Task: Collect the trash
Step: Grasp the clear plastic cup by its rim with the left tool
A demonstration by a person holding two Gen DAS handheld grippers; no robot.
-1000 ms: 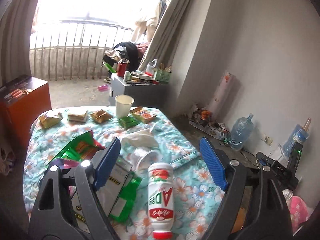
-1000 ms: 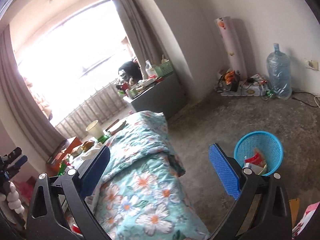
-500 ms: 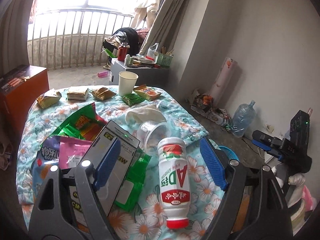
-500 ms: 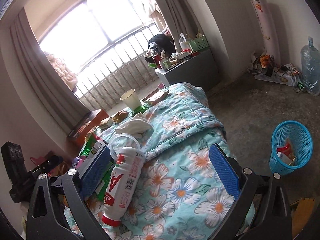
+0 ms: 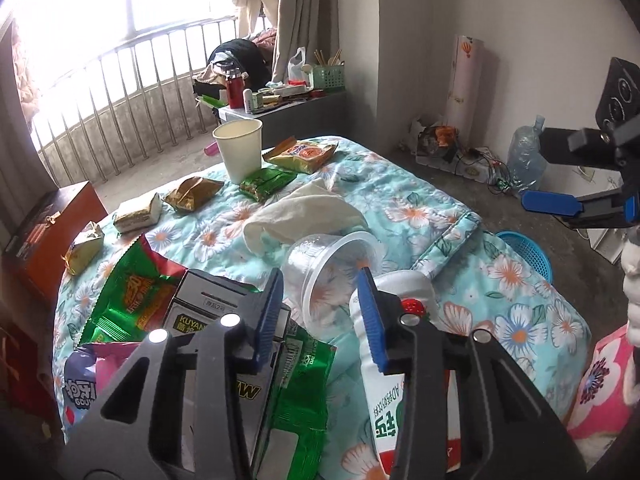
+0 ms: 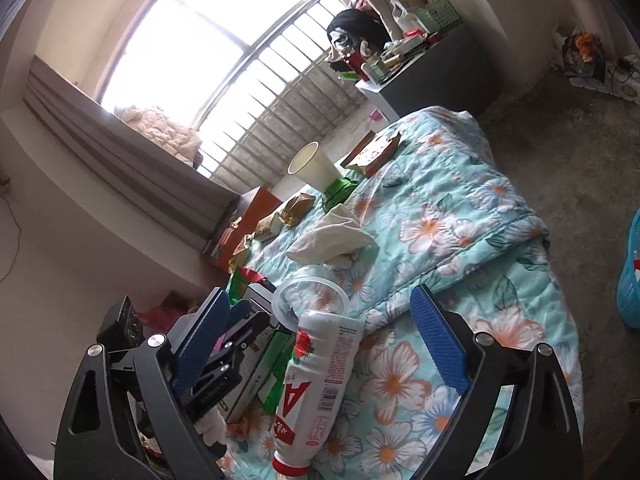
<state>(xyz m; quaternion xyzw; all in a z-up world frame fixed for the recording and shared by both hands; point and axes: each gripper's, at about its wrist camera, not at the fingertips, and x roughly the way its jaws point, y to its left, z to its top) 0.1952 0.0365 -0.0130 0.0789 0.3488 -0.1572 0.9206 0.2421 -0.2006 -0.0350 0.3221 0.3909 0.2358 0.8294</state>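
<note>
Trash lies spread over a floral quilt (image 5: 420, 200). A clear plastic cup (image 5: 328, 268) lies on its side, and its rim sits between the tips of my left gripper (image 5: 320, 314). The jaws are closing, with no pad seen pressing on the cup. A white drink bottle (image 6: 324, 376) with a red cap lies between the wide pads of my right gripper (image 6: 320, 340), untouched; these jaws are closing slightly. The bottle (image 5: 388, 396) runs under my left gripper's right finger. My right gripper (image 5: 552, 203) hovers at the right edge of the left wrist view.
A paper cup (image 5: 240, 148), several snack packets, a crumpled white cloth (image 5: 304, 212), a green wrapper (image 5: 132, 300) and a carton (image 5: 204, 304) lie on the quilt. A blue basket (image 5: 528, 248) stands on the floor right of the bed. An orange cabinet (image 5: 48, 216) stands left.
My left gripper has dropped toward the quilt and narrowed its jaws around the clear cup. My right gripper has swung from the floor and basket to over the bottle.
</note>
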